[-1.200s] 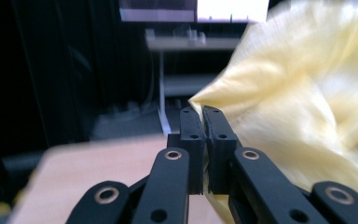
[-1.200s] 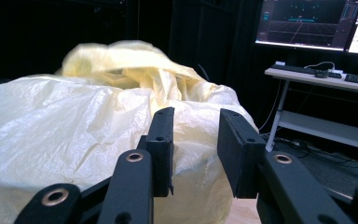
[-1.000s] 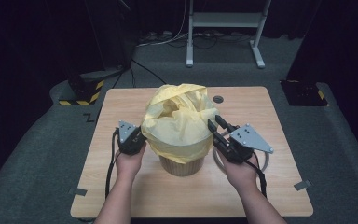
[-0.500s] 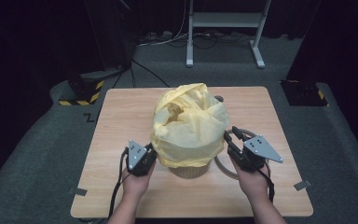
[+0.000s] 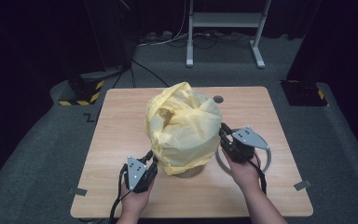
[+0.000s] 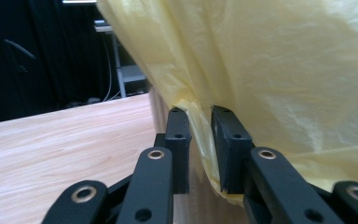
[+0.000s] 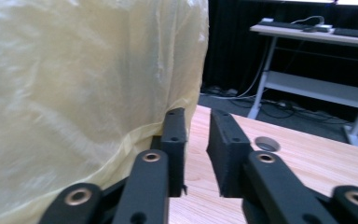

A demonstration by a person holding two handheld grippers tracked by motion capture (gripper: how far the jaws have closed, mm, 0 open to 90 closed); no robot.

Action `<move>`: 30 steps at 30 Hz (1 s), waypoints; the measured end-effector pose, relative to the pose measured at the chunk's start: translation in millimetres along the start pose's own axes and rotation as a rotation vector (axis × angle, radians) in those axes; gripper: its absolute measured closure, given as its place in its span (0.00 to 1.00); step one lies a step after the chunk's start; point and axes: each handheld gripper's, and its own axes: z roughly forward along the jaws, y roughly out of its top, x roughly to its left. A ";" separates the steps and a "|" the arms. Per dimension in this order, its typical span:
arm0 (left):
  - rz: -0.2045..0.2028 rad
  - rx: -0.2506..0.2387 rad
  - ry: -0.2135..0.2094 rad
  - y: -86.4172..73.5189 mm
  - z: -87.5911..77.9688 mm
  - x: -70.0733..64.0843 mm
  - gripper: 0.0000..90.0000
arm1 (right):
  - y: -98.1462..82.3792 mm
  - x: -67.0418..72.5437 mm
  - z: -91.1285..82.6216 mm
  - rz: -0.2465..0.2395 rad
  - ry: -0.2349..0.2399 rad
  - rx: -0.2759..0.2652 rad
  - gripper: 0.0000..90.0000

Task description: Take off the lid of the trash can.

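A yellow plastic bag is draped over a tan bin in the middle of the wooden table. My left gripper is at the bag's lower left hem. In the left gripper view, a fold of the bag runs between its nearly closed jaws, beside the bin wall. My right gripper rests against the bag's right side. In the right gripper view its jaws stand slightly apart with bare table between them, and the bag lies just left of the left jaw.
A round hole sits in the table behind the bag. The right gripper's cable loops on the table. A white metal stand and a yellow-black striped block are on the floor beyond the table.
Both grippers have moved down and toward me along the bag's sides. The left went furthest, to the hem, and the bag now hangs lower over the bin.
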 end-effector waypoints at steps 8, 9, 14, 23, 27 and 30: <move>0.013 -0.028 0.024 -3.2 -0.9 1.9 0.72 | 14.8 -2.2 -27.0 -0.017 -0.030 -0.074 0.72; 0.005 -0.039 0.031 -2.9 -1.9 2.2 0.70 | 16.1 -2.3 -30.6 -0.016 -0.031 -0.078 0.72; -0.011 -0.093 0.053 6.1 -11.5 3.5 0.63 | 26.8 0.3 -47.8 -0.024 -0.021 -0.115 0.69; 0.002 -0.130 0.122 9.7 -26.3 7.0 0.54 | 52.0 13.7 -53.7 -0.013 0.054 -0.185 0.65; 0.001 -0.152 0.131 12.2 -29.9 8.1 0.52 | 55.2 21.4 -46.9 -0.033 0.073 -0.179 0.65; 0.018 -0.162 0.135 13.6 -32.4 7.6 0.51 | 51.9 26.0 -40.8 -0.043 0.078 -0.157 0.65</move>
